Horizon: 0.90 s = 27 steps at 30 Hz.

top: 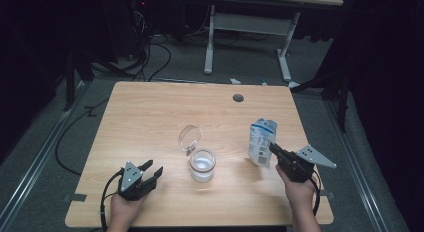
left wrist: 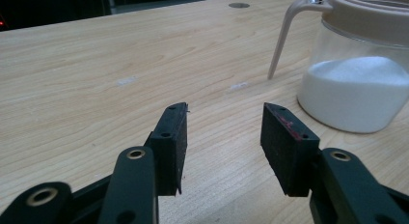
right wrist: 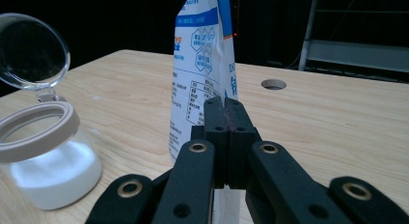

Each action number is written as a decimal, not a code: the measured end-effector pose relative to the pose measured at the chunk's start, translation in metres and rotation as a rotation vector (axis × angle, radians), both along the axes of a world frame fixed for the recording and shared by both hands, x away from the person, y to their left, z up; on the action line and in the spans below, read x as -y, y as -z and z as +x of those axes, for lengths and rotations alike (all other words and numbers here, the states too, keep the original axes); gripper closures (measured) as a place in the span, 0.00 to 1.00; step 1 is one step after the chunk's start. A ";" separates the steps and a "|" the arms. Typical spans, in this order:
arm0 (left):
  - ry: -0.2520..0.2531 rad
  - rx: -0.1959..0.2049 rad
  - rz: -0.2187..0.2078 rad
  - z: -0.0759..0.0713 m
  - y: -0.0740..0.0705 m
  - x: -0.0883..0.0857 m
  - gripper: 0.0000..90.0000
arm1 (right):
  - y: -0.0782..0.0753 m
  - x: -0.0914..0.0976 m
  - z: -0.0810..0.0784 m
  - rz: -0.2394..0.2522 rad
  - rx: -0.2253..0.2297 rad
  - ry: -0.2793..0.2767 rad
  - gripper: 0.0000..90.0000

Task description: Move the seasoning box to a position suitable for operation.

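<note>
A glass jar (top: 202, 164) holding white powder stands at the table's middle front, its clear hinged lid (top: 190, 136) flipped up behind it. To its right a white and blue bag (top: 262, 141) stands upright. My right gripper (top: 272, 147) is shut on the bag's near edge; in the right gripper view the jaws (right wrist: 225, 105) meet on the bag (right wrist: 200, 55), with the jar (right wrist: 43, 156) at the left. My left gripper (top: 152, 168) rests low at the front left, open, with nothing between its jaws (left wrist: 224, 122). The jar (left wrist: 357, 89) stands just ahead and to its right.
The wooden table (top: 150, 112) has a round cable hole (top: 238, 98) near its far edge. Beyond it stand a white desk frame (top: 245, 27) and cables on the floor. Bare wood lies left of and behind the jar.
</note>
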<state>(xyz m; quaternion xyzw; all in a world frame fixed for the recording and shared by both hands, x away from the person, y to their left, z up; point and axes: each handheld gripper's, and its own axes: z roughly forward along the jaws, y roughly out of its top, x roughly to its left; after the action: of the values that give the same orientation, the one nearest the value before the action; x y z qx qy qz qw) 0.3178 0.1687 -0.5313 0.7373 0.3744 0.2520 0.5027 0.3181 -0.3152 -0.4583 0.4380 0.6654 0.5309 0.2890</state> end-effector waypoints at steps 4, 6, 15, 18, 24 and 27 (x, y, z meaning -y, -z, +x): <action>0.017 0.002 -0.001 -0.001 0.000 0.000 0.58 | 0.001 -0.002 0.002 -0.029 0.005 0.007 1.00; 0.022 0.003 -0.003 -0.001 0.000 0.000 0.58 | 0.003 -0.001 0.004 -0.032 0.001 0.014 1.00; 0.014 -0.003 -0.028 -0.001 0.000 -0.003 0.58 | 0.008 0.010 0.008 -0.019 0.001 0.046 1.00; 0.011 -0.004 -0.026 0.000 0.000 -0.003 0.58 | 0.008 0.013 0.008 -0.018 0.007 0.059 1.00; 0.012 -0.005 -0.019 0.000 0.000 -0.002 0.58 | 0.018 0.024 0.015 0.000 -0.003 0.083 1.00; 0.013 -0.006 -0.017 0.000 0.000 -0.002 0.58 | 0.022 0.026 0.017 0.004 0.001 0.093 1.00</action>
<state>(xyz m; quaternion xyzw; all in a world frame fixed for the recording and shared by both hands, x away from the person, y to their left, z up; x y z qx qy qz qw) 0.3178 0.1704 -0.5316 0.7361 0.3732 0.2432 0.5096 0.3354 -0.3410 -0.4806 0.4691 0.6429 0.5184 0.3127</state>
